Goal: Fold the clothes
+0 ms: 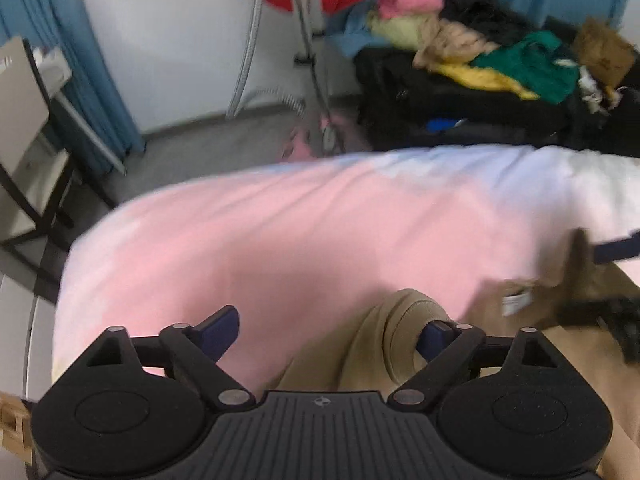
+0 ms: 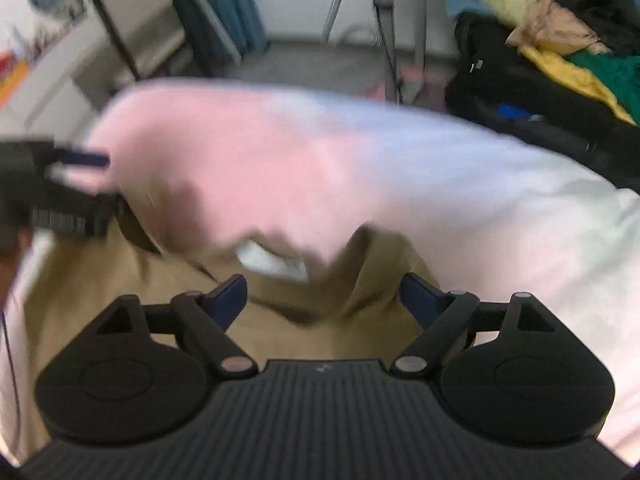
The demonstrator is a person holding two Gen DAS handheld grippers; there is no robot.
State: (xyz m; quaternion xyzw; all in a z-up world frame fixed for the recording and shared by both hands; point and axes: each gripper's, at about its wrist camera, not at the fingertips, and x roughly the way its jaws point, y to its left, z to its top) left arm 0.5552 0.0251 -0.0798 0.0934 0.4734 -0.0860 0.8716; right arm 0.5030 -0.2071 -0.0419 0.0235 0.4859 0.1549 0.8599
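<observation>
Left claw (image 1: 328, 330): jaws spread wide, blue pads far apart, nothing clamped between them. A rounded fold of the tan garment (image 1: 404, 336) rises in the gap and lies against the inner face of the right pad; whether it is truly touching cannot be told through the blur.

Right claw (image 2: 322, 296): jaws likewise wide open, gripping nothing. A raised ridge of the tan garment (image 2: 360, 280) stands between the pads, nearer the right one.

The garment lies on the near part of the desk (image 1: 248, 232), a surface covered in pink cloth that turns white toward the right. Its far edge is rumpled, with a white label (image 2: 272, 260) showing at the fold. In the right wrist view the left claw (image 2: 80, 176) sits at the garment's left end, blurred. In the left wrist view the right claw (image 1: 600, 280) appears at the garment's right end, equally blurred.

The desk's far edge curves across both views. The covered surface between garment and far edge is bare of other things.

Beyond the far edge: grey floor (image 1: 224, 136), a metal stand (image 1: 312, 52) with hose, and at far right a black suitcase (image 1: 452, 100) heaped with a clothes pile (image 1: 500, 48) in pink, yellow, green, beige and black. A chair (image 1: 28, 128) stands at far left beside a blue curtain (image 1: 84, 56).
</observation>
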